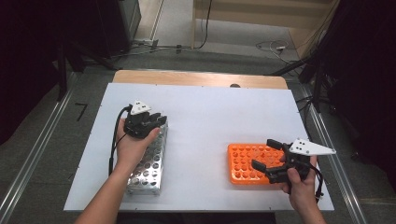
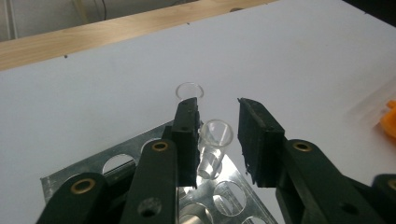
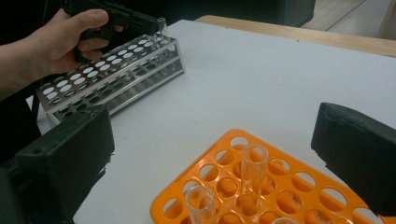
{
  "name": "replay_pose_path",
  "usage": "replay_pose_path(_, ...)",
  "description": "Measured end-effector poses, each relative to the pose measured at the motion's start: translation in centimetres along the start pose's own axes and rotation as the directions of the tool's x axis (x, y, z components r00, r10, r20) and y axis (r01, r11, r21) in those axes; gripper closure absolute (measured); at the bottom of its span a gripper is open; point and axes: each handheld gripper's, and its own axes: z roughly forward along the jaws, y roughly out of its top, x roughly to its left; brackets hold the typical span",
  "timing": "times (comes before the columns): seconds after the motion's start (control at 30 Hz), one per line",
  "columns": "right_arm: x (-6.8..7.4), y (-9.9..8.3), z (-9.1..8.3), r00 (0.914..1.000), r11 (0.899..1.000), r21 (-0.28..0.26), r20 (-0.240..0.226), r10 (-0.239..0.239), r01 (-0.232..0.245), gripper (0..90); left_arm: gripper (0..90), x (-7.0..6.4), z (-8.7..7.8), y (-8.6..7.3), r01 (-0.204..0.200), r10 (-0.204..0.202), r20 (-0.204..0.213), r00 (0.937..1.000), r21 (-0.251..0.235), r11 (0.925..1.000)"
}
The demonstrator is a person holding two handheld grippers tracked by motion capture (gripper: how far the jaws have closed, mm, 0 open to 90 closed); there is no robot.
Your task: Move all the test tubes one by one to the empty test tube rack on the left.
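We see a white-topped table (image 1: 205, 121) with a bare wooden strip at its twelve-o'clock edge. On it lie a metal rack (image 1: 148, 163) at eight o'clock and an orange rack (image 1: 245, 163) at four o'clock.

Right gripper (image 3: 212, 154) gapes wide over clear tubes (image 3: 253, 175) in orange rack (image 3: 299, 186)

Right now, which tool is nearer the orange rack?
The right. The right tool hovers open over the orange rack and its clear tubes. The left tool is across the table at the metal rack, jaws open around a tube.
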Motion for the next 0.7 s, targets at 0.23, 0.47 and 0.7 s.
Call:
replay_pose_path(0.23, -0.7, 0.0, -0.6, 0.9999, 1.0, -0.008, 0.008, 0.013, -0.013, 0.0, 46.6, -0.7, -1.5, -0.3, 0.031, -0.028, 0.05, 0.9984, -0.072, 0.9969)
replay_pose_path(0.47, -1.2, -0.4, -0.4, 0.9999, 1.0, 0.027, 0.007, 0.015, -0.015, 3.4, 18.1, -1.8, -4.0, -1.5, 0.061, -0.046, 0.115, 0.9923, -0.131, 0.9895)
replay_pose_path(0.7, -1.9, -1.6, -0.6, 0.9997, 0.998, 0.058, 0.011, 0.023, -0.024, 7.0, 6.1, -3.3, -6.3, -2.7, 0.036, -0.008, 0.175, 0.9845, -0.16, 0.9864)
